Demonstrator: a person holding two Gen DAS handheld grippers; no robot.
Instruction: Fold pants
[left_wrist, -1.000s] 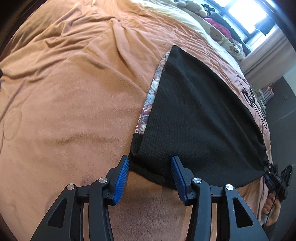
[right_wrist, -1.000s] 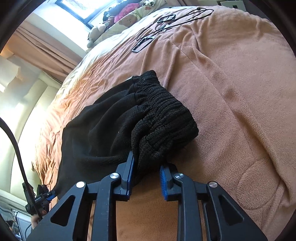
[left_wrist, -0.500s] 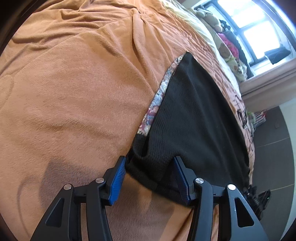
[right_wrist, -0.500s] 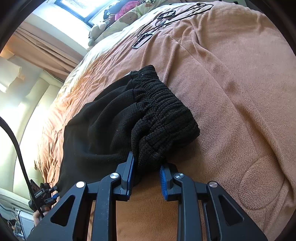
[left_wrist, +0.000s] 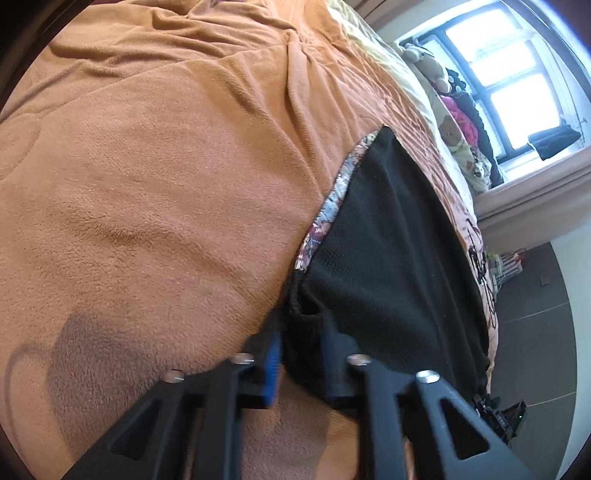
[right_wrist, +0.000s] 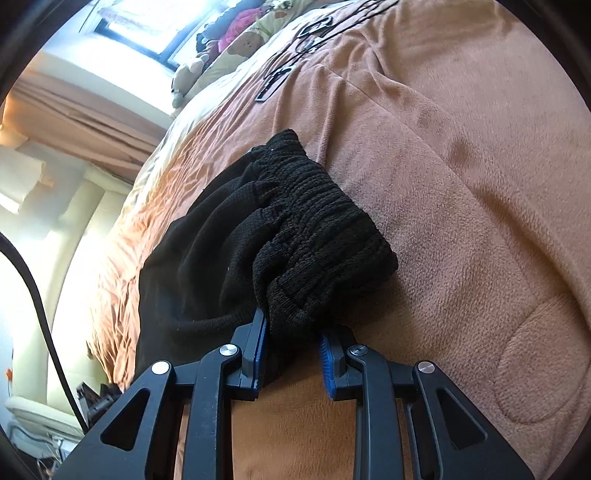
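Black knit pants (left_wrist: 388, 258) lie flat on the orange blanket, with a patterned strip (left_wrist: 332, 206) showing along their left edge. In the left wrist view, my left gripper (left_wrist: 303, 354) is at the near hem corner. Its jaws are closing, and the bunched black hem fills the gap between the pads. In the right wrist view, my right gripper (right_wrist: 291, 354) is shut on the gathered ribbed waistband (right_wrist: 321, 236). The rest of the pants (right_wrist: 192, 266) spreads away to the left. The right gripper also shows small at the far corner (left_wrist: 498, 417).
The orange fleece blanket (right_wrist: 461, 184) covers the bed on all sides of the pants. Black straps and cords (right_wrist: 295, 70) lie on it toward the far end. Stuffed toys (left_wrist: 450, 129) sit under the window (left_wrist: 517, 92). Dark floor (left_wrist: 535, 332) lies beyond the bed edge.
The left gripper's jaws have narrowed from wide apart onto the hem corner. The gripper has rolled and sunk a little toward the bed. The right gripper has kept its grip and place.
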